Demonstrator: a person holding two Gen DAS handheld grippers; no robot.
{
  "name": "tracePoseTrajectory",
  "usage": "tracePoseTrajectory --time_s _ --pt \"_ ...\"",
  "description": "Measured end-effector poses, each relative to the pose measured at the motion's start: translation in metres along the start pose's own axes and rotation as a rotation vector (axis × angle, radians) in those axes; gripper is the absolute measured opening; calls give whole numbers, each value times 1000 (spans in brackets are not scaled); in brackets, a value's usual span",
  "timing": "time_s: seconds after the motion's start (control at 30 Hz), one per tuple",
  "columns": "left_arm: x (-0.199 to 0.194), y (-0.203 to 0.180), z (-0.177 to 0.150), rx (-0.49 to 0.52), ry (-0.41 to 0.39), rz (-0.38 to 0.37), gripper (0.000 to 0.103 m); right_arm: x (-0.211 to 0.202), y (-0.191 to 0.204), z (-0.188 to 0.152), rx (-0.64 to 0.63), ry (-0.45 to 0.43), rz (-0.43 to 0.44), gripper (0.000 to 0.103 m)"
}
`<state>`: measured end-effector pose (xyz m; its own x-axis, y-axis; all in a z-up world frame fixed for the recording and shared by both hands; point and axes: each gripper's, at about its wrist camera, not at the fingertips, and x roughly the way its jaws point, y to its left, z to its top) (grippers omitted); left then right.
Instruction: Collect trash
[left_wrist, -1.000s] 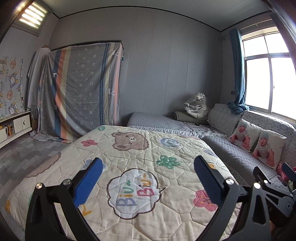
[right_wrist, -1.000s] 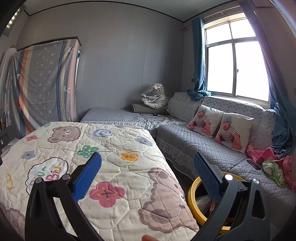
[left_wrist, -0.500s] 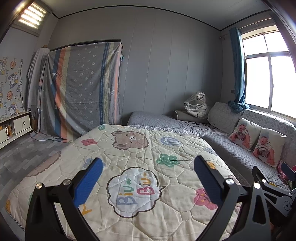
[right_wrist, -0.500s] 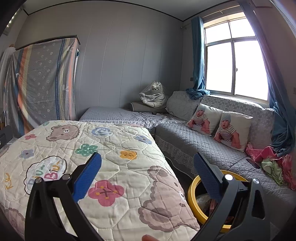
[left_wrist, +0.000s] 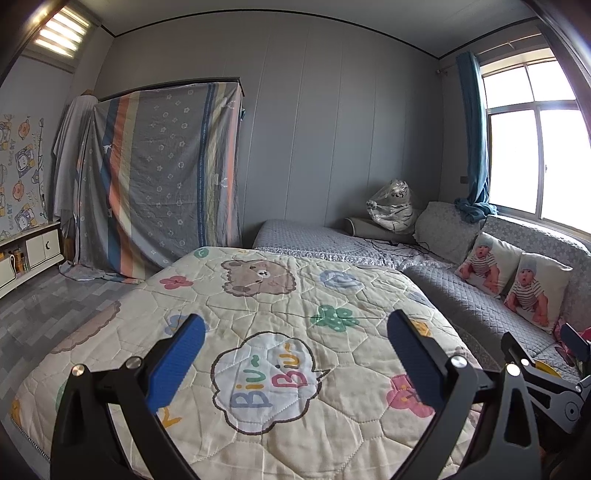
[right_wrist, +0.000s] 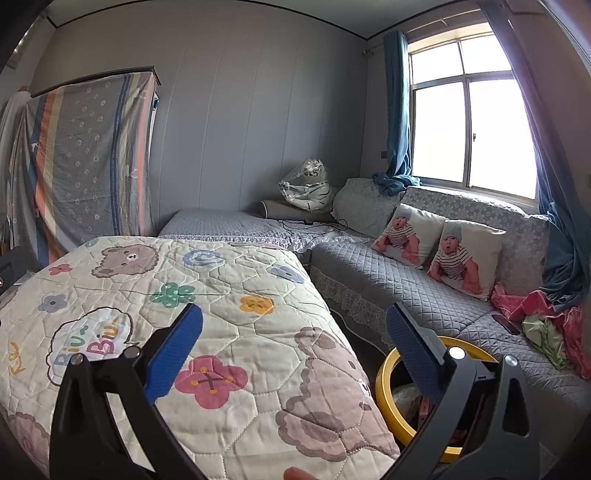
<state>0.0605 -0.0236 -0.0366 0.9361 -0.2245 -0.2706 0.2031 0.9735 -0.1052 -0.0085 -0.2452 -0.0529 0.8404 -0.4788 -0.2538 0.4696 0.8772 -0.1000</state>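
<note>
My left gripper (left_wrist: 295, 354) is open and empty, held above a cartoon-print quilt (left_wrist: 280, 302) on a bed. My right gripper (right_wrist: 295, 347) is open and empty above the quilt's right edge (right_wrist: 258, 332). A yellow-rimmed bin (right_wrist: 386, 373) stands on the floor between the bed and the sofa, below my right finger, with wrappers and a bag inside (right_wrist: 410, 398). No loose trash shows on the quilt. The right gripper's body shows at the lower right of the left wrist view (left_wrist: 546, 380).
A grey quilted corner sofa (right_wrist: 388, 280) runs along the back and right, with two baby-print pillows (right_wrist: 436, 251), a bagged plush toy (right_wrist: 308, 186), pink and green clothes (right_wrist: 543, 321) and a phone (right_wrist: 508, 323). A sheet-draped wardrobe (left_wrist: 162, 184) and low cabinet (left_wrist: 33, 251) stand at left.
Both views have drifted slightly; the scene sits a little lower and the bin shows a bit more. Both grippers stay open and empty.
</note>
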Motion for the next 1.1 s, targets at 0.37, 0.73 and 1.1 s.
tracePoseTrajectory --time_s 0.37,0.73,1.1 --pt "4 -1 -2 5 5 0 95 2 1 -2 2 4 3 95" --pt "3 0 -2 5 5 0 95 3 3 -4 0 14 11 95" --pt "4 0 -4 7 7 0 95 3 3 -5 2 17 14 95"
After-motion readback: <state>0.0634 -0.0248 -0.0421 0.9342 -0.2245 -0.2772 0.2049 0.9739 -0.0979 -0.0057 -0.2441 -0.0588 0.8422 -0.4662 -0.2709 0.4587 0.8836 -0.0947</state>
